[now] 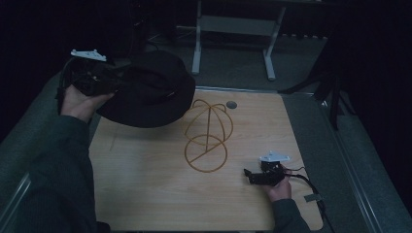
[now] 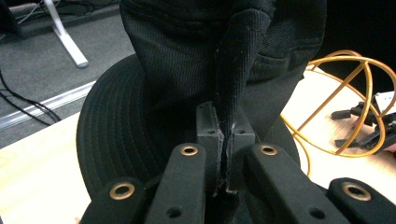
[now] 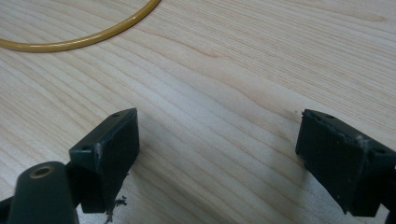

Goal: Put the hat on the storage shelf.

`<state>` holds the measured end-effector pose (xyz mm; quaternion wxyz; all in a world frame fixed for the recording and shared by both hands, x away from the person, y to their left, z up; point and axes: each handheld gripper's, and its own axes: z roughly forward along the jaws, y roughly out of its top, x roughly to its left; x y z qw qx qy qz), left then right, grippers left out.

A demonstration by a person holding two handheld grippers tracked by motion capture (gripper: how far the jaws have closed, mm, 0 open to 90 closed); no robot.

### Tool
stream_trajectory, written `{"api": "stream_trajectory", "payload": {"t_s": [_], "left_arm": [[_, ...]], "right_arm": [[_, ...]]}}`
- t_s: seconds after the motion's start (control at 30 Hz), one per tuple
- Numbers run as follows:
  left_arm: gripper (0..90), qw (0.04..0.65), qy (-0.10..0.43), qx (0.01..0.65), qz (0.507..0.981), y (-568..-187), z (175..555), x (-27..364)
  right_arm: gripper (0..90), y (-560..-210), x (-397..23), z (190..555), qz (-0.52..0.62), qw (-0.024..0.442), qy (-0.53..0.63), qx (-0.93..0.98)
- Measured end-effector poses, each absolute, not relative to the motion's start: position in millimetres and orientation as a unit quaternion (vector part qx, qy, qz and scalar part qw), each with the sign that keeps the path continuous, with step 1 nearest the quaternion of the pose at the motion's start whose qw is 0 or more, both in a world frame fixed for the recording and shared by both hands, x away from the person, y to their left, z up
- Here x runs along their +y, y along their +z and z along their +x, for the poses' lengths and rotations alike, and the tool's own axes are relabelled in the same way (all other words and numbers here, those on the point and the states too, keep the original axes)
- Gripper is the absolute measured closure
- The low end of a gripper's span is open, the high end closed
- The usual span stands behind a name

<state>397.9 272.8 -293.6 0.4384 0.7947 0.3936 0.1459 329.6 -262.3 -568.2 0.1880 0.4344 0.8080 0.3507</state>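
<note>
The left gripper [image 1: 104,82], jaws pinching the black hat [image 1: 150,90], holds it upper left, not yet on the wire stand [image 1: 208,136]; the right gripper [image 1: 257,175] waits wide-jawed.

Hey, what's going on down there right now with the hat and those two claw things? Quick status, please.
Left gripper shut on the black hat, lifted at the table's far left. Right gripper open, low over bare wood. Wire hat stand sits mid-table, nothing on it.

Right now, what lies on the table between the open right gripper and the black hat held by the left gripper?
In the high view, the yellow wire hat stand stands between the right gripper and the black hat.
</note>
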Motion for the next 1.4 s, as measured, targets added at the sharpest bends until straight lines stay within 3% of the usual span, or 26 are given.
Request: {"api": "stream_trajectory", "payload": {"t_s": [1.4], "left_arm": [[87.8,0.472,0.154,0.375,0.783,-262,390,266]], "right_arm": [[13.3,-568,-263,330,0.433,0.188,0.350,0.809]]}}
